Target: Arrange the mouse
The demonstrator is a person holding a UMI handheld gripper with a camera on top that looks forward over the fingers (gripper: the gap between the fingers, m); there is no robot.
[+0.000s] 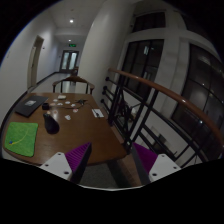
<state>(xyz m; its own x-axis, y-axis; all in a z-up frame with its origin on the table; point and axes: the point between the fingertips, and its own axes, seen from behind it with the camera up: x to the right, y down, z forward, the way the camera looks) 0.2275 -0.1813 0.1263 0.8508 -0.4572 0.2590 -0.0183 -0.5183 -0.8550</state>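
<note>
Task status: not started, as far as the view shows. The tongs (112,160) are open and hold nothing; the purple pads (78,156) stand well apart, with only the desk edge and floor between them.

The round wooden desk (85,135) lies ahead of and below the tongs. A dark, elongated object (51,123) rests on the desk near a green mat (18,138). This object is judged to be the mouse, but its shape is too small to confirm. It lies well beyond the fingertips, toward the left finger's side.

Remaining steps, by judgement: approach the mouse, close on it, and set it in its intended place. The target position is not indicated by anything visible; the green mat is one candidate.

Limits of the view:
- A laptop (29,103) sits at the far side of the desk, partly cut off.
- Several small pale items (70,103) on the desk cannot be identified.
- A railing (150,95) borders the desk on the right.
</note>
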